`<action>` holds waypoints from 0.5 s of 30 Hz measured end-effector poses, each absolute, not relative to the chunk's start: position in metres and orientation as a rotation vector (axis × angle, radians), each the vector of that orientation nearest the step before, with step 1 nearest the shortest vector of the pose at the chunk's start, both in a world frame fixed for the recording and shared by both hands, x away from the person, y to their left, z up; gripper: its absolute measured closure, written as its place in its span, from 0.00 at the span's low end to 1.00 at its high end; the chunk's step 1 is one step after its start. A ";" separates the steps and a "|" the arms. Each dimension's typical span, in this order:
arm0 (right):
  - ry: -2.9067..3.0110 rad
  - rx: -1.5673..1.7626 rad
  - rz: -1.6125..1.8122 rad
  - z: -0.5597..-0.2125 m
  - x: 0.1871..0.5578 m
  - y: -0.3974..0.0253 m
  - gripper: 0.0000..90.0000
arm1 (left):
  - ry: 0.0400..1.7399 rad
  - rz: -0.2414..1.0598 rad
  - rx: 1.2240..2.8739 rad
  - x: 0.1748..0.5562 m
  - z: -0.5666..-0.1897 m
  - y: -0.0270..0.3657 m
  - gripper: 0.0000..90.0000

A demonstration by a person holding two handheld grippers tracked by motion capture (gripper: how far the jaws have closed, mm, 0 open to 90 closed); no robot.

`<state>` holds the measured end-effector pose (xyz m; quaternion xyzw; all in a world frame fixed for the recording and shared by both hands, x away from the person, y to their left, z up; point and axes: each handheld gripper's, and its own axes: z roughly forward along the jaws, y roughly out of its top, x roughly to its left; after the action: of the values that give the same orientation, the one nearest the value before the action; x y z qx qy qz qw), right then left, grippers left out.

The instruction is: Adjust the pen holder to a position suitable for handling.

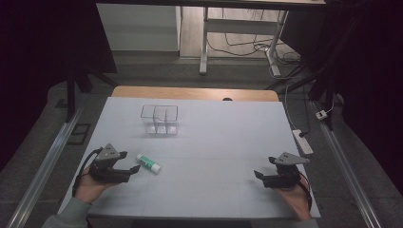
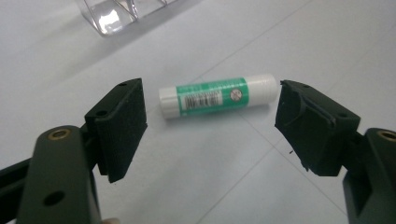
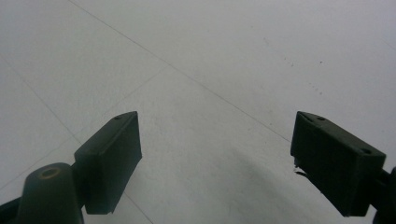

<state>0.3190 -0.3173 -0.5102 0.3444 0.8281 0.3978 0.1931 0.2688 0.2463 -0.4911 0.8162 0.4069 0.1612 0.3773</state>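
Glue stick (image 1: 148, 163), white with a green label, lies flat on the white surface (image 1: 214, 142), near the front left. The left gripper (image 1: 131, 163) sits low just beside it, its jaws spread wide with nothing between them yet. In the left gripper view the glue stick (image 2: 217, 95) lies crosswise just beyond the two jaw tips, its cap end close to the right-hand jaw and apart from the left-hand one; whether that end touches the jaw I cannot tell. Nothing stands between the jaws and the stick.

Farther back, near the middle of the surface, stands a clear plastic organiser (image 1: 159, 119) with several open compartments, well apart from the stick. A corner of the organiser (image 2: 114, 16) shows at the top of the left gripper view, beyond the stick.

The right gripper (image 1: 262, 175) rests near the front right of the surface, well apart from the stick and the organiser. Its jaws too are wide open and hold nothing; in the right gripper view they frame bare white surface (image 3: 210, 93) with faint fold lines.

Beyond the surface's right edge a white power strip (image 1: 302, 141) lies on the floor.
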 end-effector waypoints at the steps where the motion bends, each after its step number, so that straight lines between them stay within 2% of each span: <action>1: 2.324 0.966 1.116 -0.510 0.319 -0.317 0.17 | 1.039 0.417 2.088 0.270 -0.489 0.247 0.27; 15: 2.334 0.971 1.089 -0.511 0.319 -0.317 0.18 | 1.076 0.424 2.056 0.301 -0.469 0.255 0.28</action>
<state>0.3194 -0.3165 -0.5114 0.3460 0.8320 0.3882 0.1934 0.3011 0.2546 -0.4695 0.8057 0.4215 0.1662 0.3814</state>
